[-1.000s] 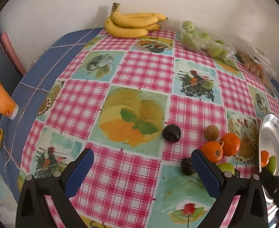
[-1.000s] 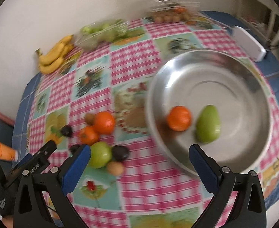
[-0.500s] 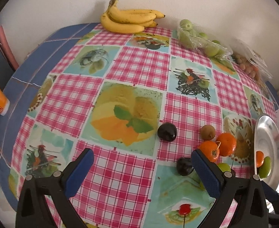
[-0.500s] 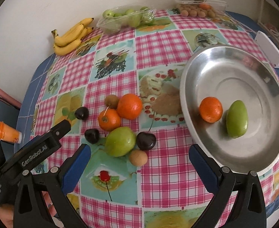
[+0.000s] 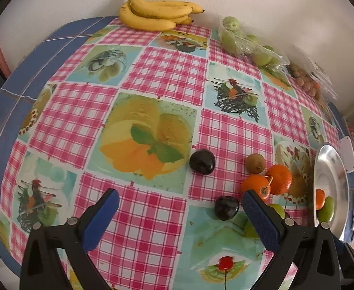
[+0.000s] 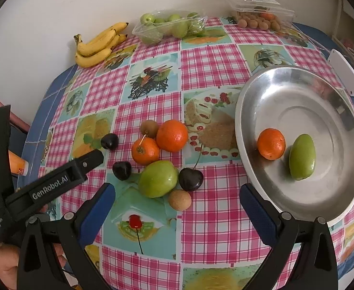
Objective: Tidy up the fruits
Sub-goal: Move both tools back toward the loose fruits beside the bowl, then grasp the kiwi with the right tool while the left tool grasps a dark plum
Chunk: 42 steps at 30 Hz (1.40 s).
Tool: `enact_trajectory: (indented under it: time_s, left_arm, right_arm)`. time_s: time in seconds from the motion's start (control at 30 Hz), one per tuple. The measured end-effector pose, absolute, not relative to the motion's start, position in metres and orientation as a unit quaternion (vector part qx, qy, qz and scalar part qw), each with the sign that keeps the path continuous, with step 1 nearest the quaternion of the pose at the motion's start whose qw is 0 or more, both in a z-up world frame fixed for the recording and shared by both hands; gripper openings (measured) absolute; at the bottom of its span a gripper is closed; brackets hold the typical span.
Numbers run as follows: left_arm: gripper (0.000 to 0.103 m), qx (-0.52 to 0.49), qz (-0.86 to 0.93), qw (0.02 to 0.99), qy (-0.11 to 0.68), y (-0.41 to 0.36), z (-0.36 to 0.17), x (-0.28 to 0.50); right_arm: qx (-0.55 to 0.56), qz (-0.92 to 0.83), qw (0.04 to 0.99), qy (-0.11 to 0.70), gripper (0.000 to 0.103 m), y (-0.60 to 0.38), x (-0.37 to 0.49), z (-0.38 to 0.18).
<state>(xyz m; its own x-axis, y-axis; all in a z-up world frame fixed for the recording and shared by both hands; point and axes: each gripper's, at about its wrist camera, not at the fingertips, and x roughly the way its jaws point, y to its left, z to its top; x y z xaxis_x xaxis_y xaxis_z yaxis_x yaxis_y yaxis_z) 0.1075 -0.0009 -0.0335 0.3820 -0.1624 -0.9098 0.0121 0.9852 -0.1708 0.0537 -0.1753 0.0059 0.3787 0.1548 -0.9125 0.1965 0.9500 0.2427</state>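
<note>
A steel bowl (image 6: 341,188) at the right holds an orange (image 6: 271,143) and a green mango (image 6: 301,157). Left of it lies a cluster: two oranges (image 6: 172,135) (image 6: 145,151), a kiwi (image 6: 149,128), a green apple (image 6: 158,178), three dark plums (image 6: 190,178) (image 6: 122,170) (image 6: 109,141) and a small brown fruit (image 6: 180,199). My right gripper (image 6: 177,205) is open above the near side of the cluster, empty. My left gripper (image 5: 180,211) is open and empty; a plum (image 5: 226,207) lies by its right finger, another plum (image 5: 202,161) farther off.
Bananas (image 6: 97,46), a bag of green apples (image 6: 171,25) and a clear box of small brown fruits (image 6: 261,15) line the wall. A white device (image 6: 344,76) lies behind the bowl. An orange cup (image 6: 17,163) stands off the table's left edge. A hand (image 6: 5,263) holds the left gripper.
The right gripper has swung left from over the bowl to over the fruit cluster. The left gripper has edged forward and lower toward the plums. Both stayed open.
</note>
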Motion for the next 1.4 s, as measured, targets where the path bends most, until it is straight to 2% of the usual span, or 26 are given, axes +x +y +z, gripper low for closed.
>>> enact_trajectory:
  time_s: [0.27,0.33,0.4,0.47,0.53,0.6,0.73,0.97,1.03,1.4]
  left_arm:
    - [0.1,-0.057,-0.089,0.817,0.567,-0.015,-0.042,0.109]
    - [0.093,-0.057,-0.094,0.814,0.57,-0.018,-0.044,0.109]
    - [0.087,-0.06,-0.1,0.809,0.576,-0.019,-0.048,0.11]
    - [0.084,-0.063,-0.105,0.804,0.582,-0.021,-0.051,0.111]
    - [0.074,-0.065,-0.109,0.8,0.586,-0.022,-0.054,0.111]
    - [0.066,-0.065,-0.111,0.797,0.59,-0.024,-0.056,0.112]
    - [0.05,-0.072,-0.127,0.795,0.589,-0.029,-0.056,0.112]
    - [0.033,-0.071,-0.139,0.792,0.591,-0.034,-0.057,0.114]
    - [0.029,-0.07,-0.139,0.792,0.59,-0.034,-0.058,0.114]
    - [0.029,-0.079,-0.144,0.801,0.576,-0.032,-0.046,0.11]
  right_arm:
    - [0.164,-0.005,0.799,0.579,0.102,-0.172,0.052,-0.007]
    - [0.163,-0.001,0.793,0.587,0.101,-0.172,0.052,-0.013]
    - [0.159,-0.002,0.787,0.595,0.083,-0.171,0.053,-0.018]
    - [0.161,-0.004,0.78,0.605,0.075,-0.172,0.054,-0.026]
    - [0.163,-0.008,0.776,0.609,0.07,-0.173,0.054,-0.032]
    - [0.165,-0.006,0.773,0.613,0.058,-0.174,0.056,-0.036]
    - [0.168,-0.001,0.772,0.613,0.049,-0.173,0.057,-0.038]
    - [0.17,0.01,0.774,0.61,0.031,-0.171,0.058,-0.04]
    - [0.17,0.012,0.774,0.61,0.029,-0.17,0.059,-0.041]
    - [0.176,0.016,0.775,0.607,0.027,-0.173,0.057,-0.037]
